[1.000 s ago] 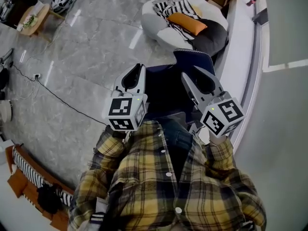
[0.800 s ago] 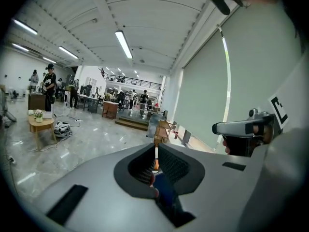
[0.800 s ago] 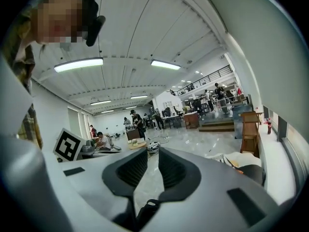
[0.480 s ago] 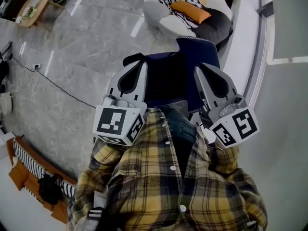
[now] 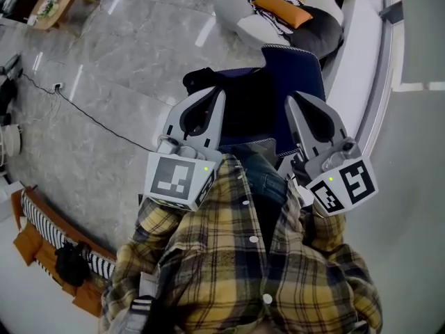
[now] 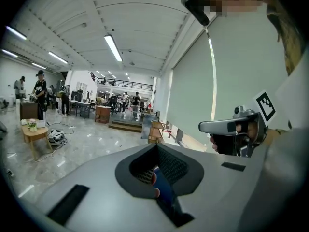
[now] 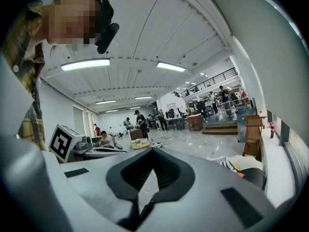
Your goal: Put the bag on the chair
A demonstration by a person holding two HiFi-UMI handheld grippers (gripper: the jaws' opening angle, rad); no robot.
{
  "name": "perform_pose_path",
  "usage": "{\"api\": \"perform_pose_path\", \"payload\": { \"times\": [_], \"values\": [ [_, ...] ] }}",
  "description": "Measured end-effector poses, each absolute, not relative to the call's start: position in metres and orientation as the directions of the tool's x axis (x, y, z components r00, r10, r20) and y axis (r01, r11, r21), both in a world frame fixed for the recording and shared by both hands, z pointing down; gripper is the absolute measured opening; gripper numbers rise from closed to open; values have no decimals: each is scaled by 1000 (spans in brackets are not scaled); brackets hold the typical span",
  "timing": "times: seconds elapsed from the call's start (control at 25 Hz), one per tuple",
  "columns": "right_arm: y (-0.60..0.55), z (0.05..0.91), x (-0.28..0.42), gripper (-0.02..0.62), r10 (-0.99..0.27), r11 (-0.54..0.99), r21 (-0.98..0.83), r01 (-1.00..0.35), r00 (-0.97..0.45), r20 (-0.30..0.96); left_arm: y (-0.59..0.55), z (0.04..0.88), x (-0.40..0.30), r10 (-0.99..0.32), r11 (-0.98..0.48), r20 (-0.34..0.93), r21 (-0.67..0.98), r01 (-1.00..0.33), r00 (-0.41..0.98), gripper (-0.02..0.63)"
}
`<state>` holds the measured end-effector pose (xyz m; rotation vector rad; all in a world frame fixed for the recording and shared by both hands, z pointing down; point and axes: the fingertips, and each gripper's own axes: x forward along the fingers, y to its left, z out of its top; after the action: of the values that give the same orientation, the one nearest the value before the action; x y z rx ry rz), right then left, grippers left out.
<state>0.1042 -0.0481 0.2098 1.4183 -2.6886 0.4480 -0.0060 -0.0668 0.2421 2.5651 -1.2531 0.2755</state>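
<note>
A dark navy bag (image 5: 245, 111) hangs in front of me between both grippers, with a black strap (image 5: 199, 81) at its upper left and a white-stitched panel (image 5: 295, 68) at its right. My left gripper (image 5: 220, 93) is shut, and a blue piece of the bag (image 6: 161, 185) shows between its jaws. My right gripper (image 5: 293, 100) sits at the bag's right side. Its jaws have just been closing and now meet, with a dark strip in their seam (image 7: 145, 208). A low white-and-grey cushioned seat (image 5: 240, 21) with striped and orange cushions lies beyond the bag.
A white ledge (image 5: 361, 61) runs along the right. A black cable (image 5: 90, 120) crosses the grey marble floor at left. There is a small wooden table (image 5: 49, 11) far left, a wooden chair (image 7: 253, 135) by the ledge, and people at desks in the background.
Both grippers have risen and moved forward with the bag. Its black strap has come into view at the upper left. The cushioned seat has shifted toward the top of the head view.
</note>
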Motion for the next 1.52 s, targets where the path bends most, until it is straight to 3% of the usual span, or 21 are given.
{"api": "perform_pose_path", "payload": {
  "times": [1.52],
  "values": [
    [-33, 227, 95, 17, -743, 572, -281, -771, -632, 220, -43, 254, -5, -725, -591, 319, 167, -789, 610, 18]
  ]
}}
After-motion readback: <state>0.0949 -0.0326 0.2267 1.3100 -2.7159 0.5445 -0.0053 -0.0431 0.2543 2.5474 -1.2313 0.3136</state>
